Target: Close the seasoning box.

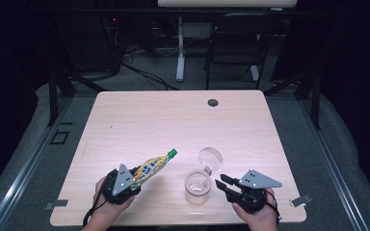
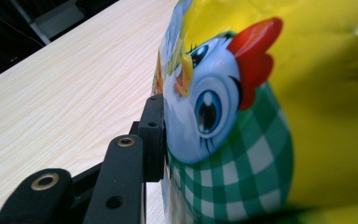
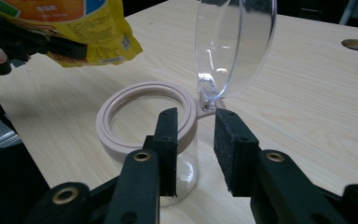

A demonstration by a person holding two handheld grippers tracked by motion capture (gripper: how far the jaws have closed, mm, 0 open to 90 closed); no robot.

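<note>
High view: left gripper (image 1: pixel 134 180) clamps a yellow snack pouch (image 1: pixel 155 165) beside the open-lidded jar (image 1: pixel 197 186). Right gripper (image 1: pixel 220 180), jaws apart, nears its hinge (a nudge could tip it).

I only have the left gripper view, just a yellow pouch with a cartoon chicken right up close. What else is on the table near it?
Observer: In the high view, a clear jar stands on the table to the right of the pouch.
Operator: Is that jar open?
Observer: Yes. Its clear hinged lid stands swung up, leaving the mouth uncovered.
Operator: Where is the other gripper?
Observer: The right gripper sits just right of the jar, with its jaws open and gripping nothing.
</note>
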